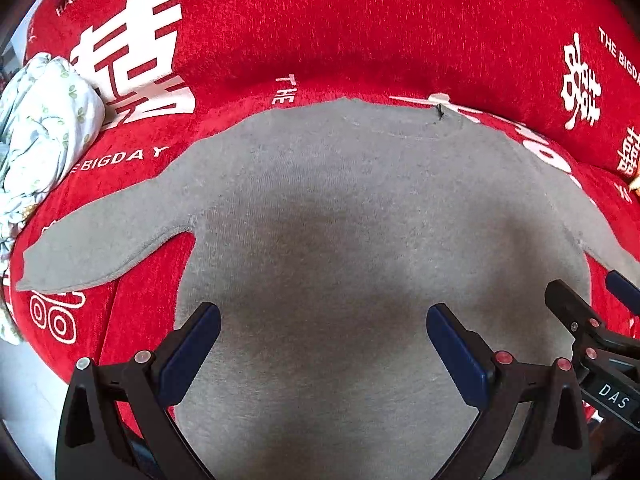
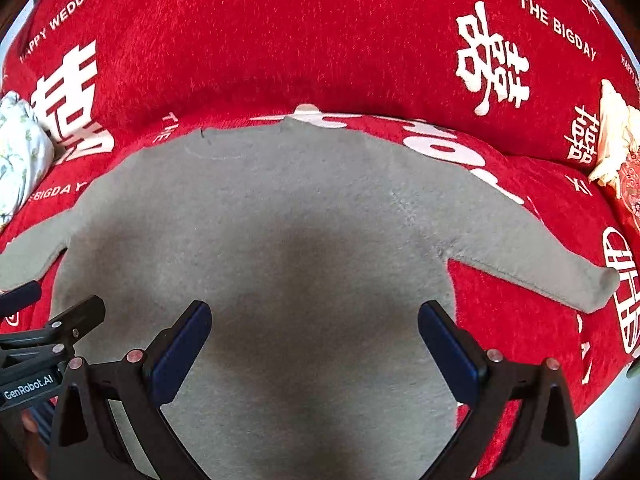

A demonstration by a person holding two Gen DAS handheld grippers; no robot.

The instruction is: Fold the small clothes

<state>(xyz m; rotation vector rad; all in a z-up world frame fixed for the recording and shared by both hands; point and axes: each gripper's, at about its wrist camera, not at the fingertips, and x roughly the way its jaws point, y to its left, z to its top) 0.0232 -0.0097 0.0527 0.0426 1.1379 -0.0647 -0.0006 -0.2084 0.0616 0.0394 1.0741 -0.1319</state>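
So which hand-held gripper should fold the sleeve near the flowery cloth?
Probably the left hand-held gripper: that sleeve lies on its side of the grey sweater, while the right hand-held gripper hovers open nearer the opposite sleeve.

looks like a home, sofa under a red wedding-print cover, floral bedding bundle at the side

Surface: a red plush cover with white double-happiness characters and the words "HAPPY WEDDING" and "THE BIGDAY".
Left edge: a bunched white cloth with a green leaf print, resting on the red cover.
Right edge: a cream-coloured crumpled item, beside a red patterned piece; what they are cannot be told.
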